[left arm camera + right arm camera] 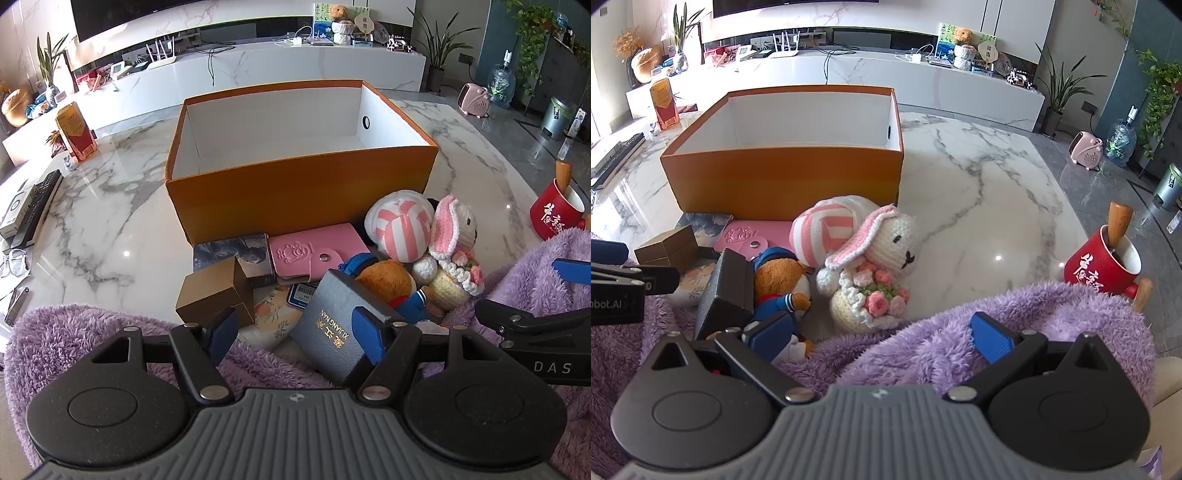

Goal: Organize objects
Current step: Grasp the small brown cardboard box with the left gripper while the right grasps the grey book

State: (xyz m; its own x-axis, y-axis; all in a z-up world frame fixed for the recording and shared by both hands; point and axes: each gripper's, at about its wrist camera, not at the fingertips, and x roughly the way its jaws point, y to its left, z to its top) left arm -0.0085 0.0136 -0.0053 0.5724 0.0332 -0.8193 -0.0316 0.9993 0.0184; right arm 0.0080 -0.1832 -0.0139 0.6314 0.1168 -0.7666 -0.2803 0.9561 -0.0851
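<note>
An empty orange box (295,177) (783,177) with a white inside stands on the marble table. In front of it lies a pile: a pink wallet (314,247), a small brown box (214,291), a grey book-like box (332,332) (724,295), a bear plush in blue (779,284), a pink-striped plush (823,232) and a crochet bunny (886,266). My left gripper (297,332) is open over the pile; the tilted grey box lies by its right finger, with a gap to the left one. My right gripper (879,336) stands wide open over a purple fuzzy blanket (923,343), holding nothing.
A red mug (1104,266) with wooden handles sits at the table's right edge. A remote (40,206), glasses (13,260) and an orange-red carton (75,131) are on the left. Bare marble lies right of the orange box.
</note>
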